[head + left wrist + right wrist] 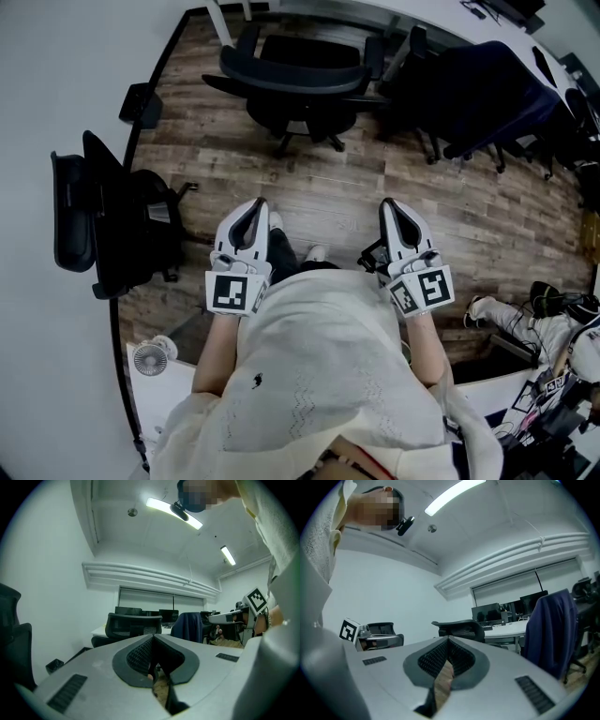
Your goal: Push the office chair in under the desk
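Note:
A black mesh office chair (295,80) stands on the wood floor with its back toward me, its seat partly under the white desk (375,11). It shows ahead in the left gripper view (133,625) and in the right gripper view (459,629). My left gripper (255,204) and right gripper (398,208) are held side by side in front of my body, pointing level at the chair and well short of it. Both have their jaws together at the tip with nothing between them, as the left gripper (153,637) and right gripper (448,640) show close up.
A second chair draped with a navy jacket (487,94) stands right of the black chair. Another black chair (103,216) sits by the left wall. A small fan (150,358) rests on a white surface at lower left. Monitors (506,609) line the desk.

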A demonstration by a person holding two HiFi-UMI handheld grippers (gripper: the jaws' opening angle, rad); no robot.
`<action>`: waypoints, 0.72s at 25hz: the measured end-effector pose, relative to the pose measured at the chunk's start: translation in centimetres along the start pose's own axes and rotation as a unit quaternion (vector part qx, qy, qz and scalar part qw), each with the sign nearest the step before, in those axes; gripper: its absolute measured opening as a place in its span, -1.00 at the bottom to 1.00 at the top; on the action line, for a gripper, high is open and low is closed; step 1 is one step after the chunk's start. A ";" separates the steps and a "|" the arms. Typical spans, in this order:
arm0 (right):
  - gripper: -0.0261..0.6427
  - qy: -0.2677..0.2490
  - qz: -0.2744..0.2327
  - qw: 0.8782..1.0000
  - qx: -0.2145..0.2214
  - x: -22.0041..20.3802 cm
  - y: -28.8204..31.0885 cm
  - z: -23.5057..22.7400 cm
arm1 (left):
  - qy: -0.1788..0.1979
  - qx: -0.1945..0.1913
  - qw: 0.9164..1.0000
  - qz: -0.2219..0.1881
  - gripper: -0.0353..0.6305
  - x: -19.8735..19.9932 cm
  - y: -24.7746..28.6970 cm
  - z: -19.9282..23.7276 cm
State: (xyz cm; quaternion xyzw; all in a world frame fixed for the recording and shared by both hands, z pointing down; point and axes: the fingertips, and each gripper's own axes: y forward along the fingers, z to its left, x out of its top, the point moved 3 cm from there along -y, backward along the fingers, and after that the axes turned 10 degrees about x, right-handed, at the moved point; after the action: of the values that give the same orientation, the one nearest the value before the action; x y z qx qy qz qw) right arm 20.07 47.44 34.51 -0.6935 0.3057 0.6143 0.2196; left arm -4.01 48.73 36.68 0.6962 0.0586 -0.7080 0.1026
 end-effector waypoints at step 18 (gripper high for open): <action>-0.92 -0.019 0.056 0.998 -0.017 -1.3 10.5 0.2 | -0.012 -0.031 0.999 0.014 -0.85 -0.6 7.6 8.0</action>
State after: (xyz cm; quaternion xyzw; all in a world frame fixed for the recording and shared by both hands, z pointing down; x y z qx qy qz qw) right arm 12.61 40.23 36.47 -0.6666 0.3298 0.6441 0.1789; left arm -10.11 39.55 37.92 0.6851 0.0690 -0.7126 0.1347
